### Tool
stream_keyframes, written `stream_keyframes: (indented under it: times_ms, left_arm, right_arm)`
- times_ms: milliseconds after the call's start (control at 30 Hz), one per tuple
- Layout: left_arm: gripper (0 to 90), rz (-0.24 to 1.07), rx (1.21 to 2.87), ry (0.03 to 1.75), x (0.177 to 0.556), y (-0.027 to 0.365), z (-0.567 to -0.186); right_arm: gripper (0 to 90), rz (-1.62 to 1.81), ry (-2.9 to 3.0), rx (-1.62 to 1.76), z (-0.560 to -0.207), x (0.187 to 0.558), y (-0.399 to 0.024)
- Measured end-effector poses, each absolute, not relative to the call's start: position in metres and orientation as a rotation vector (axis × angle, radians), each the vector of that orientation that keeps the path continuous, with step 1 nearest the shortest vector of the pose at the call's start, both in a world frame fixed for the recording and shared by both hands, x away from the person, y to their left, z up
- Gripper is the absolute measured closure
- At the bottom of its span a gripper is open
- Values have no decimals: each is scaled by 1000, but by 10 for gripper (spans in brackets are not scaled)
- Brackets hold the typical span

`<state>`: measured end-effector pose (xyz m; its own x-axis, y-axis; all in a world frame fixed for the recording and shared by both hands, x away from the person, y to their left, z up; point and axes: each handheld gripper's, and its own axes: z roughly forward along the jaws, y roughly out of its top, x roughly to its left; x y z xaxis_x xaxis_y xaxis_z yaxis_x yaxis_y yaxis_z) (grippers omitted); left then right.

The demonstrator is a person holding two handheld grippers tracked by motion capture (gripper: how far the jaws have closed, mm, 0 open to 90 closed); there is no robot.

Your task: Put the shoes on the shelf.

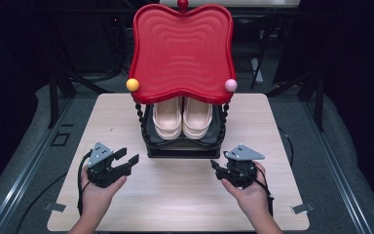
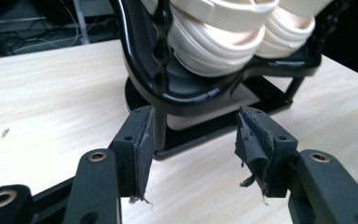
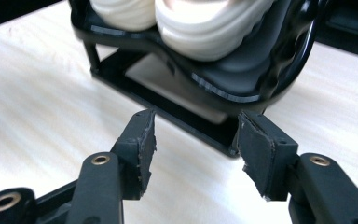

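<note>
The rack (image 1: 182, 122) stands at the middle of the desk (image 1: 126, 195), toward its far edge, with both hands near it on either side. It is a two-level stand: a broad red tray (image 1: 182, 48) on top with wavy ridges pressed into it, a black lower shelf (image 2: 200, 91) under that, and a flat black base frame (image 3: 200, 126) touching the desktop. Twisted black posts (image 2: 161, 51) join the levels at the corners, and small balls, one yellow (image 1: 133, 84) and one pink (image 1: 231, 85), cap the near corners of the tray.

It looks like moulded plastic, so probably light and stiff, but glossy and likely slippery under the pads. It is tall and top-wide, so I judge it prone to tipping if pushed high up. The safest holds seem to be low: the near corners of the base frame or the bottoms of the posts, one on each side, so the load stays level.

The pair of cream sandals (image 1: 182, 119) sits side by side on the lower shelf, toes toward the near edge. They look thick-soled, soft and light, and they lie loose, so a tilt could slide them off.

The left claw (image 1: 125, 158) stands apart, with nothing between its worn pads (image 2: 144, 149), aimed at the near left corner of the rack. The right claw (image 1: 217, 168) is also spread and empty, facing the near right corner.
</note>
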<state>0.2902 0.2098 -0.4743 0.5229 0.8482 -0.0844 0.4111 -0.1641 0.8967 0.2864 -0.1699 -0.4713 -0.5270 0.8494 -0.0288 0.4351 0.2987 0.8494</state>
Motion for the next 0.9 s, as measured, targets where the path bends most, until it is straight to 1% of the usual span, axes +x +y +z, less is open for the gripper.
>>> stream_keyframes:
  times_ms: [200,400,600,800,900]
  left_arm:
    - [467,528,1799,1049,277,215,-487]
    - [466,503,1828,1049,267,220,-499]
    - [465,471,1858,1041,257,219,-519]
    - [465,453,1869,1055,255,217,-536]
    - [462,443,1903,1038,254,216,-548]
  right_arm:
    - [462,1137,2099,1118,-484,269,-178]
    - [429,1159,2096,1151,-505,256,-188]
    - [399,1124,2137,1149,-519,249,-190]
    - [366,1116,2136,1132,-531,242,-188]
    - [356,1120,2158,1113,-538,242,-188]
